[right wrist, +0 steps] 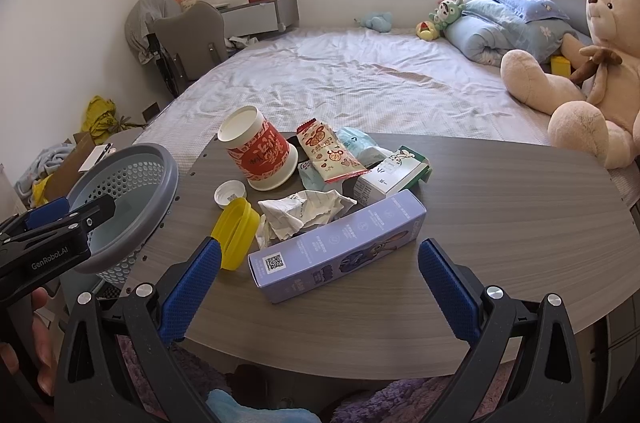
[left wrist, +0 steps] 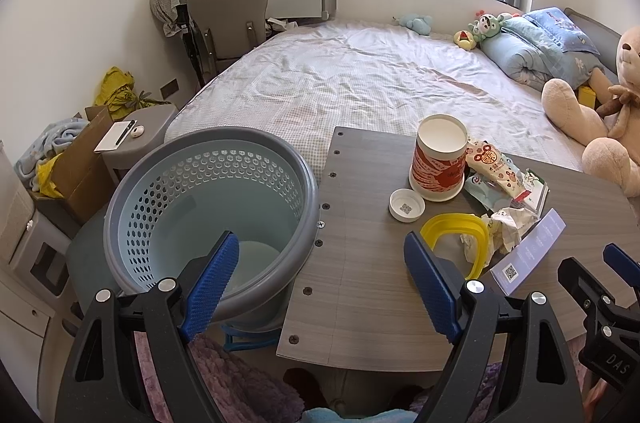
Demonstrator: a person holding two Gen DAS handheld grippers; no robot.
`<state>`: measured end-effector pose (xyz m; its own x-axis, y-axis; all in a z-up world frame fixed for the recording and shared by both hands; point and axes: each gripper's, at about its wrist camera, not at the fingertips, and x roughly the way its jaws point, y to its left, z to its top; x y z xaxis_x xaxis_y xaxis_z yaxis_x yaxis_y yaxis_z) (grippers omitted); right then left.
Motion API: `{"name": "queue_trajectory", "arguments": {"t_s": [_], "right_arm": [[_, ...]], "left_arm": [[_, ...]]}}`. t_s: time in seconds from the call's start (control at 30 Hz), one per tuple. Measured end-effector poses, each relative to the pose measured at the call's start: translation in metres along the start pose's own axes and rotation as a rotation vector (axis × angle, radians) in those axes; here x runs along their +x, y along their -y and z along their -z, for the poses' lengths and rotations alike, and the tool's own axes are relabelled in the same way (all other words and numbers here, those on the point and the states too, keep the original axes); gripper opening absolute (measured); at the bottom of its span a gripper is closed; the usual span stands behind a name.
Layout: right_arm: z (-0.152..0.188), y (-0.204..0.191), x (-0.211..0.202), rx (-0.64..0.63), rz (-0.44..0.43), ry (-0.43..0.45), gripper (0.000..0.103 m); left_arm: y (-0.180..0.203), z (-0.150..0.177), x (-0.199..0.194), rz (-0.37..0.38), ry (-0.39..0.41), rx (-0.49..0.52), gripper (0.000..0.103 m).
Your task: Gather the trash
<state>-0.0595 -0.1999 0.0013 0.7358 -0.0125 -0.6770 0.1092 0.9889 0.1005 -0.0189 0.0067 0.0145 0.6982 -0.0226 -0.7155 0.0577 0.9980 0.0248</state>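
Observation:
Trash lies on a grey wood-grain table (right wrist: 500,223): a red and white paper cup (right wrist: 259,154), a white cap (right wrist: 229,193), a yellow lid (right wrist: 236,231), crumpled paper (right wrist: 304,213), snack wrappers (right wrist: 330,151), a small carton (right wrist: 390,175) and a lilac box (right wrist: 340,245). A grey and pale blue perforated bin (left wrist: 208,219) stands at the table's left edge. My left gripper (left wrist: 320,275) is open, one finger over the bin, the other over the table near the yellow lid (left wrist: 456,243). My right gripper (right wrist: 320,283) is open just in front of the lilac box.
A bed (left wrist: 360,71) with a large teddy bear (right wrist: 592,71), plush toys and a rolled blue quilt lies behind the table. A grey chair (left wrist: 226,19), a grey stool with a notepad (left wrist: 136,139) and cardboard boxes crowd the left wall. A hand holds the left gripper (right wrist: 48,247).

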Motion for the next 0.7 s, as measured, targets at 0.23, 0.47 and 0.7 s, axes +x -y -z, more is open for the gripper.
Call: {"name": "queue_trajectory", "arguments": {"t_s": [0.23, 0.47, 0.7], "right_arm": [[0.001, 0.015, -0.001, 0.013, 0.021, 0.014, 0.097], [0.004, 0.033, 0.007, 0.035, 0.014, -0.003, 0.097], [0.012, 0.022, 0.03, 0.051, -0.046, -0.071, 0.097]], "left_arm": [[0.003, 0.004, 0.007, 0.012, -0.016, 0.014, 0.081], [0.019, 0.006, 0.029, 0.062, -0.086, 0.043, 0.081], [0.019, 0.004, 0.039, 0.022, -0.095, 0.031, 0.081]]}}
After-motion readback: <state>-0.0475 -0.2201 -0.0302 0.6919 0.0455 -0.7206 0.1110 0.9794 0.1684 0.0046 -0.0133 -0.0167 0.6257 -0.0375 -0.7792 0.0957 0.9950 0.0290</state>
